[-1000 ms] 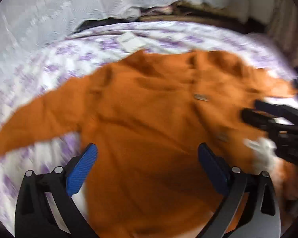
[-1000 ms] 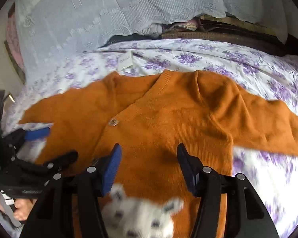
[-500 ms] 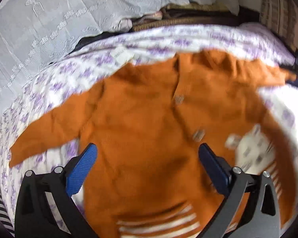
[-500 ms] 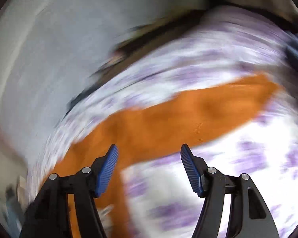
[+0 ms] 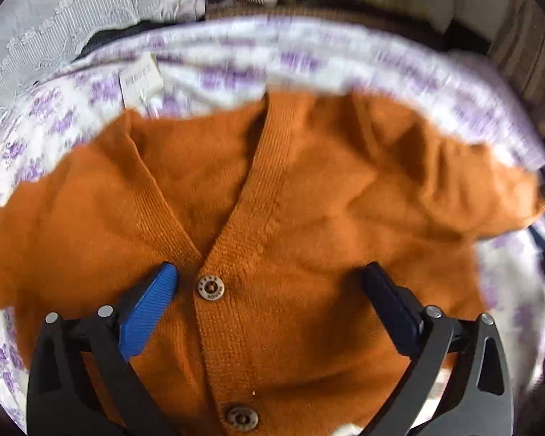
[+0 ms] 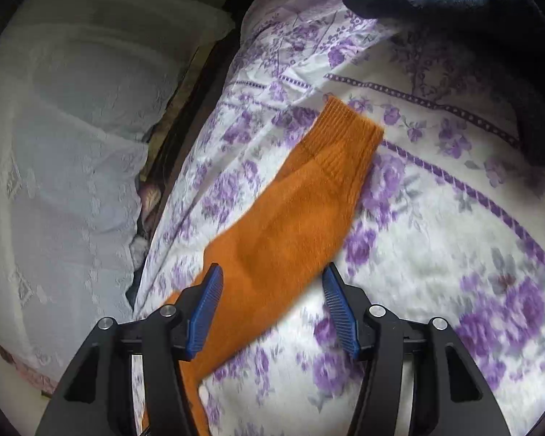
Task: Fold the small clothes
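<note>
While jaws close, right gripper (image 6: 272,309) over orange cardigan (image 5: 272,218) sleeve — floral bedsheet (image 6: 436,236)

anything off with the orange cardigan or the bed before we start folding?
Mostly fine. The orange knit cardigan lies face up and buttoned on the purple-flowered bedsheet, but its shoulder at right is rumpled. A white paper tag lies loose above the collar.

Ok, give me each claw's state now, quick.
Left claw: open, empty, over the orange cardigan.
Right claw: closing, astride the cardigan's sleeve, pads not on it.
</note>
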A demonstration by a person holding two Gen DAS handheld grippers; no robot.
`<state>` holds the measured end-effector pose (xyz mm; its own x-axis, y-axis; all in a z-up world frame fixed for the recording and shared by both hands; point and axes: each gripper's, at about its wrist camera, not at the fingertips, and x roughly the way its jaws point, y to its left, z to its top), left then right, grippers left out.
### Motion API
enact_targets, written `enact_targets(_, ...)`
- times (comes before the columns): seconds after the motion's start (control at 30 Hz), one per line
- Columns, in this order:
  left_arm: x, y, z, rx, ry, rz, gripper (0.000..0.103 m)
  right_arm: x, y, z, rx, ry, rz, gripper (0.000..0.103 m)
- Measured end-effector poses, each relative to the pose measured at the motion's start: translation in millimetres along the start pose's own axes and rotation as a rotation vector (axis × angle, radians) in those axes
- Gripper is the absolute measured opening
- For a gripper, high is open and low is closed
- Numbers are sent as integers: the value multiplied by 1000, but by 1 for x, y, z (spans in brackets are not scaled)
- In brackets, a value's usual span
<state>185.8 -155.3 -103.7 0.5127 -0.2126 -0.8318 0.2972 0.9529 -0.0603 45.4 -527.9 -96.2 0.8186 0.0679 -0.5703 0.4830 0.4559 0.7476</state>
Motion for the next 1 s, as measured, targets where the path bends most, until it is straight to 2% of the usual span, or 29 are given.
enact_targets(0.03,1,1,-2,-7,0,-9,99,5,0,3,6,-23,-14,51)
enact_targets(0.07,5,0,-3,-4,10,-2,99,7,1,4,5,-49,-38,43)
enact_targets(0.1,6,-2,-2,9,15,8,99,9,0,5,9,-70,-66,28)
enact_targets(0.17,6,-4,-2,14,8,12,99,16,-4,7,43,-103,-134,6)
enact_targets(0.3,7,-2,-2,6,10,0,99,19,-3,12,230,-135,-171,7)
enact_targets(0.47,3,1,-3,2,10,-2,99,32,16,-9,258,-186,-169,7)
enact_targets(0.5,3,1,-3,2,11,-3,99,34,16,-17,242,-199,-169,4)
enact_targets(0.6,3,0,-3,3,13,-1,99,34,25,-23,132,-233,-206,5)
enact_targets(0.73,-1,5,-1,-17,3,-5,99,15,47,-22,57,-274,-126,5)
enact_targets(0.83,-7,22,1,-86,-7,-7,99,13,66,-24,-5,-259,-65,5)
enact_targets(1.0,-11,54,6,-197,-4,-73,99,22,98,-37,-131,-187,3,5)
